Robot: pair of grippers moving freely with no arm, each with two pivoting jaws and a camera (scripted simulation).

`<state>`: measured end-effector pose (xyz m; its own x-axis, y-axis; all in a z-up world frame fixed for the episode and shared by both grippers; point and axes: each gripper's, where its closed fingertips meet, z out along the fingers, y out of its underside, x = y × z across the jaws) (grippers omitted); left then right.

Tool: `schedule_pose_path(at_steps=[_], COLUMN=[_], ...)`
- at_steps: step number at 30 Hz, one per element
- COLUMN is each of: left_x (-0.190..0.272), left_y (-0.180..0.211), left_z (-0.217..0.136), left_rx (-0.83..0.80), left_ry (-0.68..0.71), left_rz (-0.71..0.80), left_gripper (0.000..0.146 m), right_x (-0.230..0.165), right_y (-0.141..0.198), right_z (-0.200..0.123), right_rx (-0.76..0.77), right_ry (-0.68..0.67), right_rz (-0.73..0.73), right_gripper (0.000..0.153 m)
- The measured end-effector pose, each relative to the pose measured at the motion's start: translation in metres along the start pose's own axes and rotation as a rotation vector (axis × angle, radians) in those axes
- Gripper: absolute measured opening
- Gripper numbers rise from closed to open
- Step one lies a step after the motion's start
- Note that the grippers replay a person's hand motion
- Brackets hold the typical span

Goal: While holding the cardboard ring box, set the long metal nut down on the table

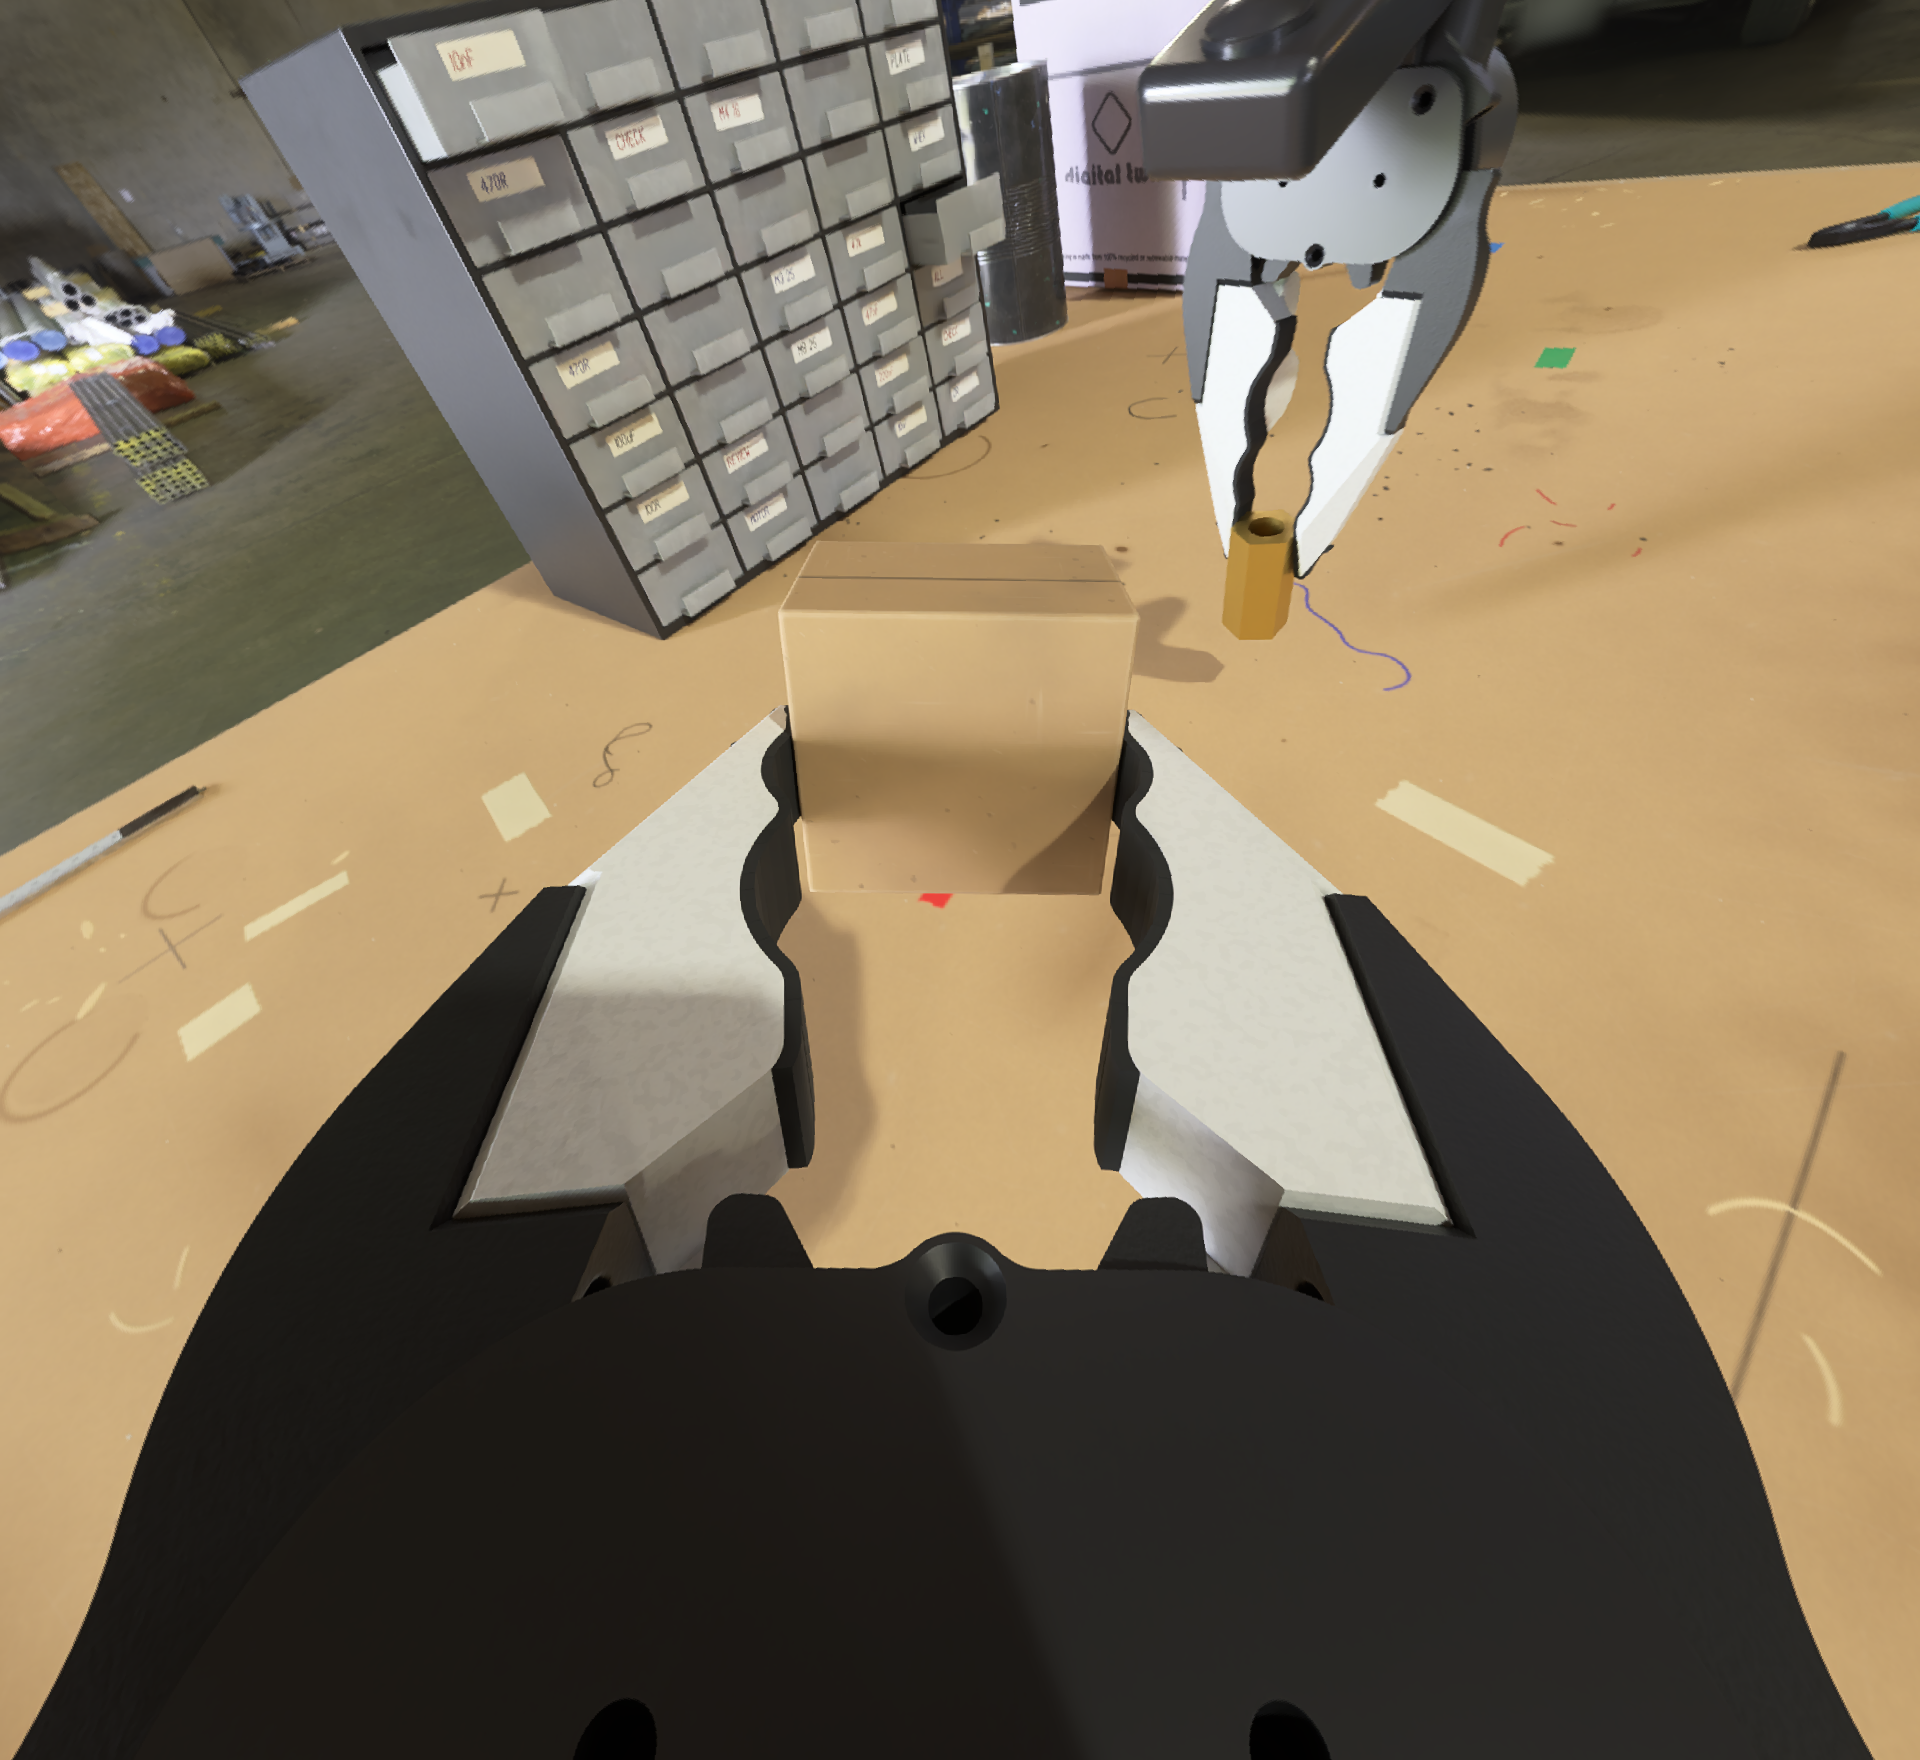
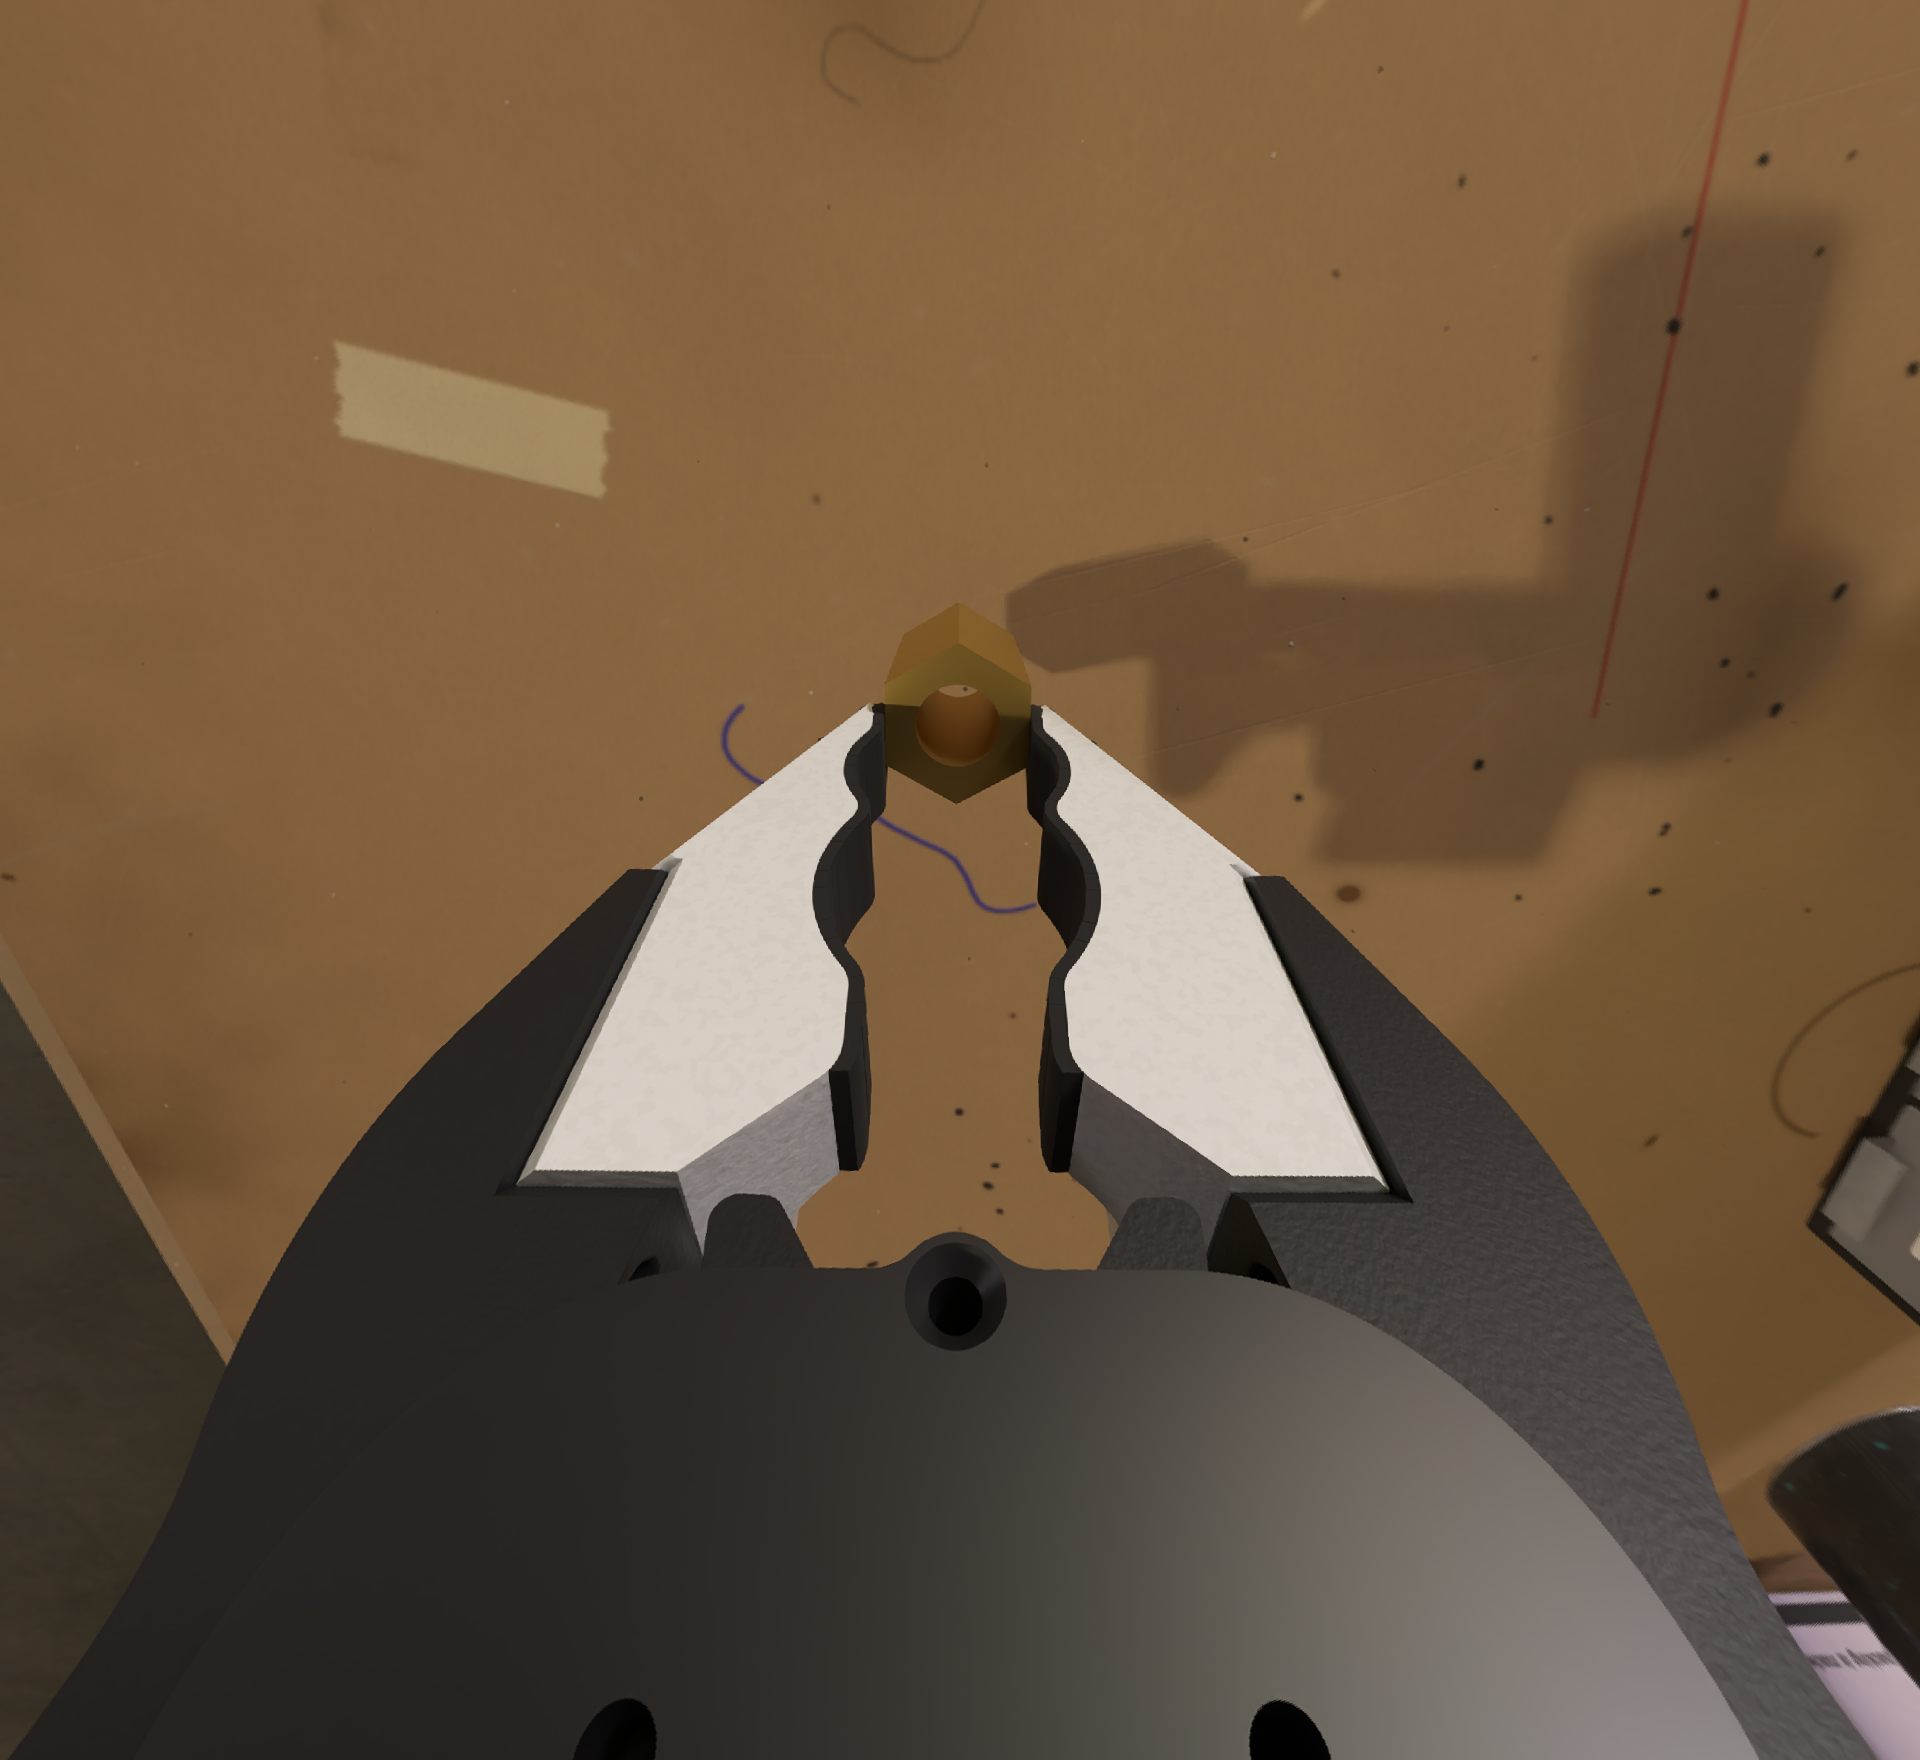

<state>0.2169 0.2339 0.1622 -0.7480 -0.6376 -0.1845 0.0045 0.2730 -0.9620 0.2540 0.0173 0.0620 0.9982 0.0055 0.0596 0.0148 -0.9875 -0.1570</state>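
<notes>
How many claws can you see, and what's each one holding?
2. The left claw grips the cardboard box near the table. The right claw pinches the brass nut above it.

My left gripper (image 1: 956,775) has a broad matte black body with white wedge-shaped fingers (image 1: 665,962) lined by wavy black pads, and a recessed black screw sits at the base between them. My right gripper (image 2: 956,734) is built the same, its shell reading dark grey. Two dark holes, possibly mounting points, mark each shell's lower edge.
</notes>
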Motion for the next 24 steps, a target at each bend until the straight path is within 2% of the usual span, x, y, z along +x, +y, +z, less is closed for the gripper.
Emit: schedule_pose_path(at_steps=[9,24], left_x=[0.006,0.003], left_y=[0.014,0.018], left_z=[-0.006,-0.009], left_rx=[-0.004,-0.008], left_ry=[-0.007,0.001], left_rz=[-0.03,-0.024], left_gripper=[0.059,0.059], right_x=[0.006,0.01], right_y=[-0.001,-0.007], right_z=[0.025,0.033], right_rx=[-0.026,-0.006], right_ry=[-0.028,-0.062], right_rz=[0.044,0.046], right_gripper=[0.026,0.026])
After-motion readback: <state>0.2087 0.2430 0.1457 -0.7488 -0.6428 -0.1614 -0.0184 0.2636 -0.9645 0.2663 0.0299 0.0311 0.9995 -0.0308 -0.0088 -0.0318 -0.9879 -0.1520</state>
